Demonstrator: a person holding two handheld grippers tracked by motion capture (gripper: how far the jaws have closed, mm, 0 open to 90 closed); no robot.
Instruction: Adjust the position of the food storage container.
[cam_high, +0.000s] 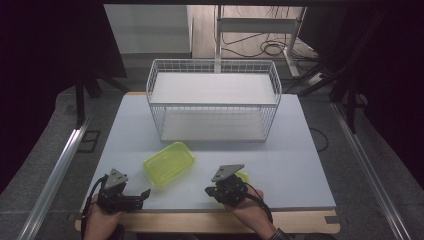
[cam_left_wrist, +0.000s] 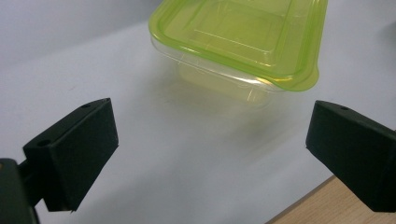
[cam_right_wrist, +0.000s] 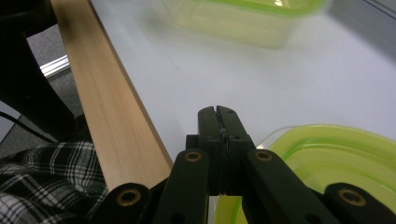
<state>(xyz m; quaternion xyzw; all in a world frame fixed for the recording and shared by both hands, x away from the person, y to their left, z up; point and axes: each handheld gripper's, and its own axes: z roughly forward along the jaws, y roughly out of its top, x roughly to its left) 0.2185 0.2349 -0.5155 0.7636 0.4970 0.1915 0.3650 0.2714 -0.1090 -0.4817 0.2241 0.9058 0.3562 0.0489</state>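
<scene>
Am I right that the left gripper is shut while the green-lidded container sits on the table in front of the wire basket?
Not quite: the left gripper is open, its jaws wide apart in the left gripper view. The green-lidded container does sit on the table in front of the wire basket.

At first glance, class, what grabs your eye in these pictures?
The lime-green lidded container at the table's near middle, just ahead of the open left claw. Behind it stands a white wire basket. By the shut right claw lies a second green container.

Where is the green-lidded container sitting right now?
In the high view, the container sits on the table, front-centre, between the grippers and before the wire basket.
</scene>
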